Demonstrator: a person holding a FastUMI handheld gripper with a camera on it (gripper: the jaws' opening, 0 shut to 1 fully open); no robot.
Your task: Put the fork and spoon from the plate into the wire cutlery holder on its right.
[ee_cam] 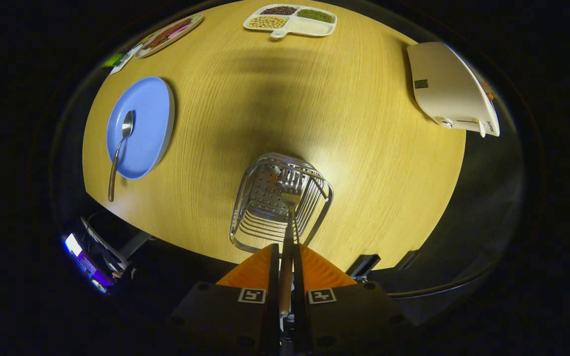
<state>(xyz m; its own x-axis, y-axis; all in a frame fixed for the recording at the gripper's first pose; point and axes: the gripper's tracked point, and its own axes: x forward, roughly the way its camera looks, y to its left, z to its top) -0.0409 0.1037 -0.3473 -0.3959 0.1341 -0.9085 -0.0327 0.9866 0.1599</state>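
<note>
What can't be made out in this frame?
- Fork handle: its middle is hidden between the hand-held gripper fingers, gripper view.
- Whether the fork tines are inside the wire cutlery holder or above it: cannot tell from this overhead angle.
- Far tray contents: too small to identify.
- Spoon lies on the plate.
</note>
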